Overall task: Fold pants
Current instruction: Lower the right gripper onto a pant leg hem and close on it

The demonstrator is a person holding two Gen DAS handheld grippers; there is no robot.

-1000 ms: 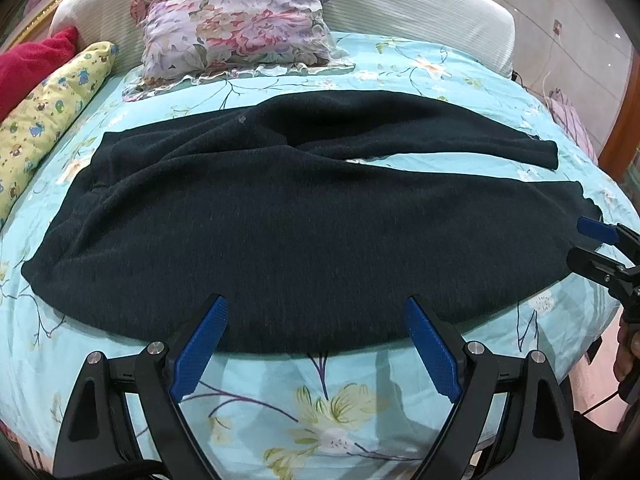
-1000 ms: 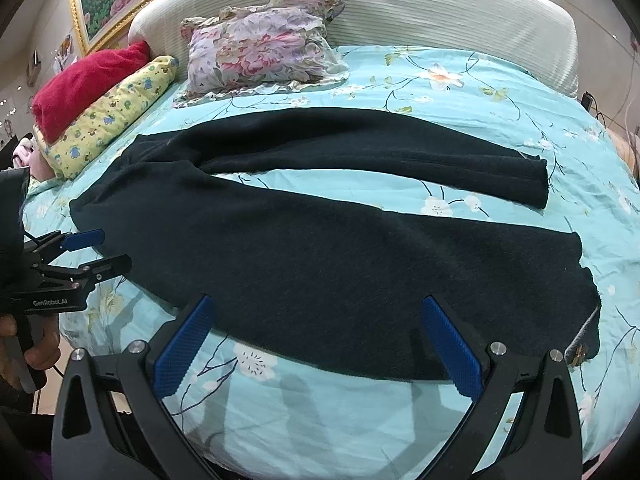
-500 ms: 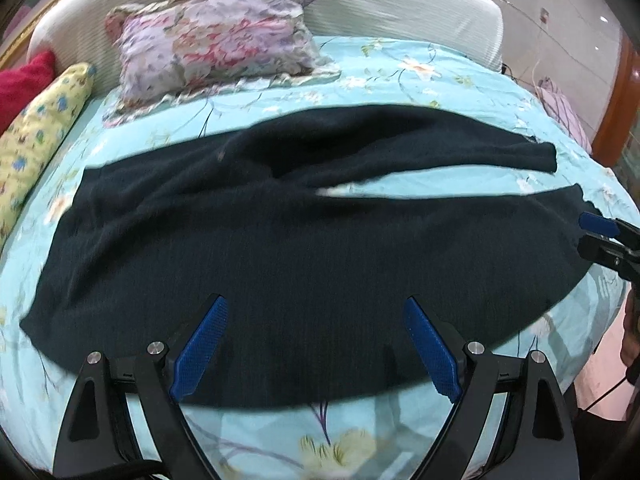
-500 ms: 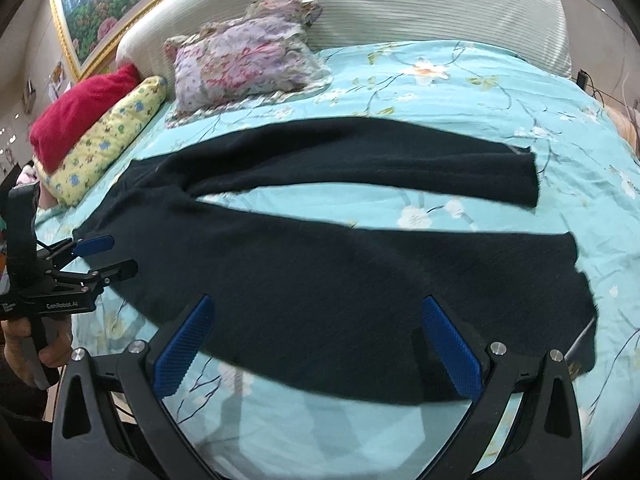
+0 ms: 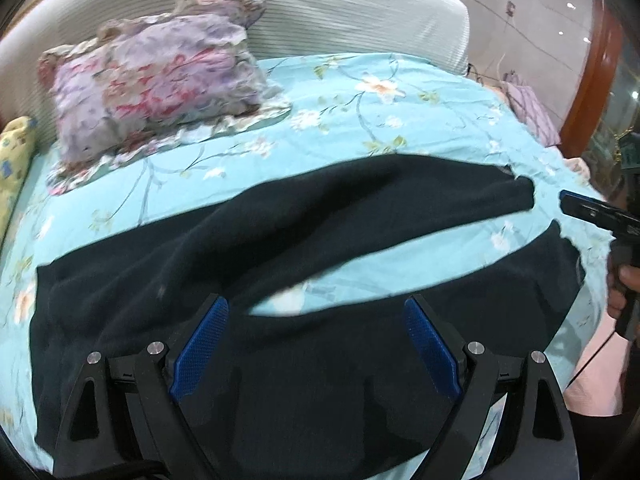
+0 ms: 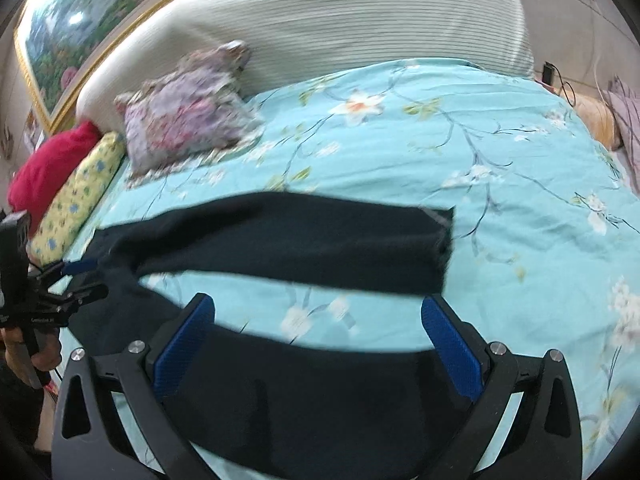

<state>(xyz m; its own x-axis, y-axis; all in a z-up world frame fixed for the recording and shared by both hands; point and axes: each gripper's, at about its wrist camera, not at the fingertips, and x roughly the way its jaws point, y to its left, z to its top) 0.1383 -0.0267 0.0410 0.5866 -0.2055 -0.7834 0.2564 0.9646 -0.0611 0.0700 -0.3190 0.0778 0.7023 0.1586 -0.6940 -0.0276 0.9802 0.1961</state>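
Note:
Black knit pants [image 5: 320, 368] lie spread flat on a turquoise floral bedspread [image 5: 360, 120], legs splayed apart with a strip of bedspread between them. My left gripper [image 5: 316, 344] is open and empty over the near leg, close to the crotch. My right gripper [image 6: 316, 344] is open and empty over the near leg [image 6: 304, 392], toward its cuff end; the far leg [image 6: 304, 244] lies beyond. Each gripper shows in the other view: the right one at the right edge [image 5: 588, 212], the left one at the left edge [image 6: 76, 280].
A floral pillow [image 5: 156, 80] lies at the head of the bed against a white ribbed headboard [image 5: 340, 4]. A yellow bolster [image 6: 76, 196] and red pillow [image 6: 48, 164] sit at the left. The bed's edge drops off at the right.
Both grippers have moved forward over the pants toward the far side of the bed. The near leg now lies under the jaws. Both stay open.

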